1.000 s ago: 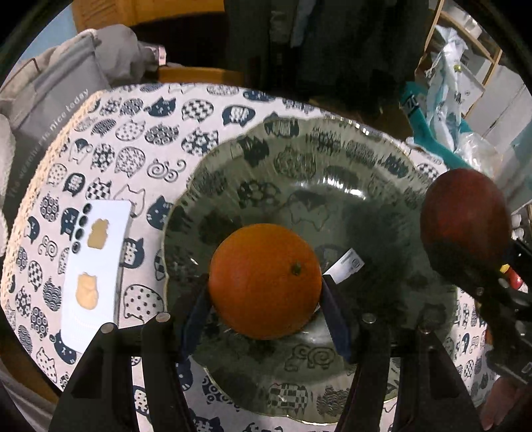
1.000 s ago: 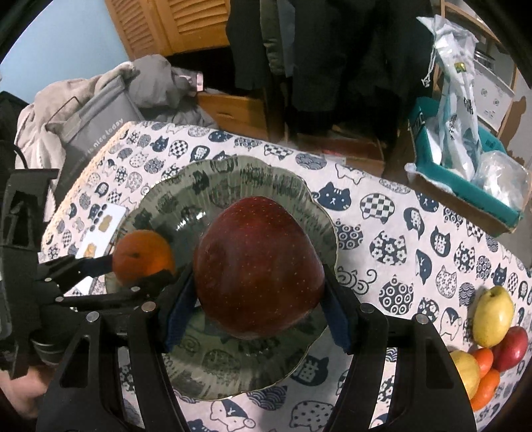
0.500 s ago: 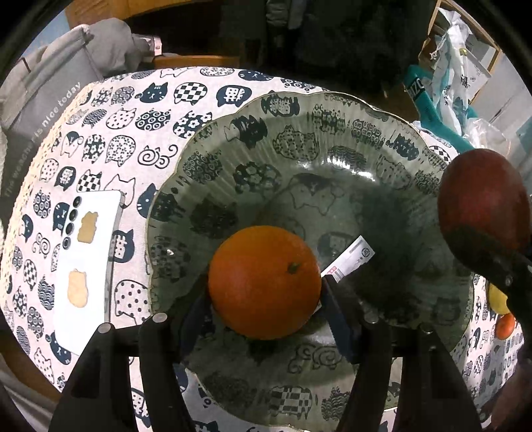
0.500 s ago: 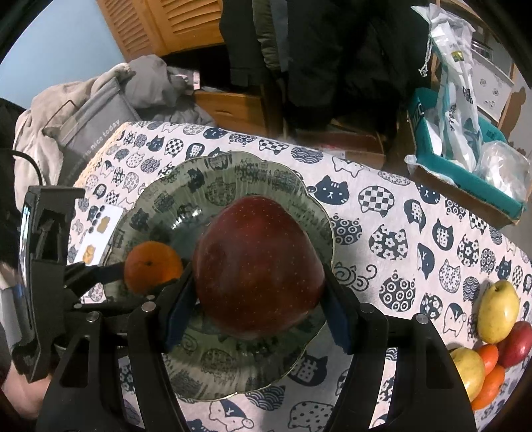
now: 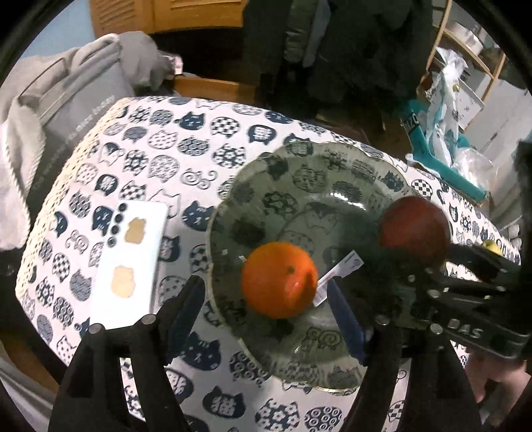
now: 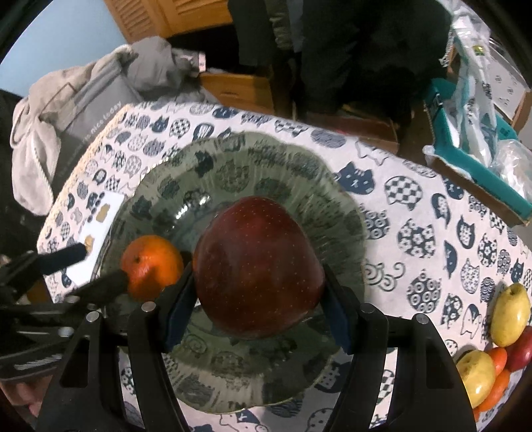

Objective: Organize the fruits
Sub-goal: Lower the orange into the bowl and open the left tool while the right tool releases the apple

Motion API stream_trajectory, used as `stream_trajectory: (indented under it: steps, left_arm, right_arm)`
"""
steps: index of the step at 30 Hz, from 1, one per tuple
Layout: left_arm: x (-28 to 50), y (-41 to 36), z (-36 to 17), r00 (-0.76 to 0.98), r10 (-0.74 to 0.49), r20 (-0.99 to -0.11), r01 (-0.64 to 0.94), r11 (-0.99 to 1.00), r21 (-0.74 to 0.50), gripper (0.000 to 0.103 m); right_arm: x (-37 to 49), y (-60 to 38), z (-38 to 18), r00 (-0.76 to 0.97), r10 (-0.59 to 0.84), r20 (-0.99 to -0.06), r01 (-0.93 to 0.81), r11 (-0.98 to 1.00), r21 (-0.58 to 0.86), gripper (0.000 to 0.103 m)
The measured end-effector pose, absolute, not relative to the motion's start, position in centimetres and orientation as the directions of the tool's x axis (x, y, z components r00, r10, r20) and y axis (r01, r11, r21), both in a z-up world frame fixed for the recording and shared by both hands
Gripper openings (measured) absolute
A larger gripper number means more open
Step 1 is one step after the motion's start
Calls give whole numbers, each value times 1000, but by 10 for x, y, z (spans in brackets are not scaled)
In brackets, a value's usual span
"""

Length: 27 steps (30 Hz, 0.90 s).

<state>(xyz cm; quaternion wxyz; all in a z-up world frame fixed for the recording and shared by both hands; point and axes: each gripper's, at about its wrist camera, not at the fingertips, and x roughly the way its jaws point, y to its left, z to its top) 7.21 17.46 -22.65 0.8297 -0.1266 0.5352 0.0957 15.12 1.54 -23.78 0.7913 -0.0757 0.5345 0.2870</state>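
Cat-print cloth [image 5: 186, 159] covers the counter, wooden cabinets [image 6: 173, 16] behind. Left gripper [image 5: 266, 305] fingers are opening off the orange [image 5: 278, 279] on the plate [image 5: 299, 172]. Right gripper [image 6: 257, 292] fingers are clamped on the apple [image 6: 257, 266].

We are seeing a cat-print tablecloth [image 5: 206, 139] covering the table, a white phone [image 5: 128, 262] lying on it, a grey bag [image 6: 96, 109] sitting past its far edge, and a teal box [image 6: 472, 162] holding plastic bags [image 6: 475, 83].

The left gripper [image 5: 266, 299] points steeply down, its jaws opening, pads clear of the orange [image 5: 278, 279] between them. The right gripper [image 6: 257, 292], equally steep, is clamped on the apple [image 6: 257, 270].
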Motion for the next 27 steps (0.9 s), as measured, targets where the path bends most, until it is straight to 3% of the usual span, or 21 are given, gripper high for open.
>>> stream_trajectory:
  steps: [16, 27]
  left_arm:
    - [61, 183, -223, 398, 71, -915, -320, 945, -66, 77]
    - [56, 187, -206, 430, 75, -900, -333, 940, -81, 77]
  right_arm:
    - [136, 41, -274, 164, 287, -944, -599, 789, 136, 71]
    - [139, 36, -235, 224, 374, -900, -587, 789, 182, 73]
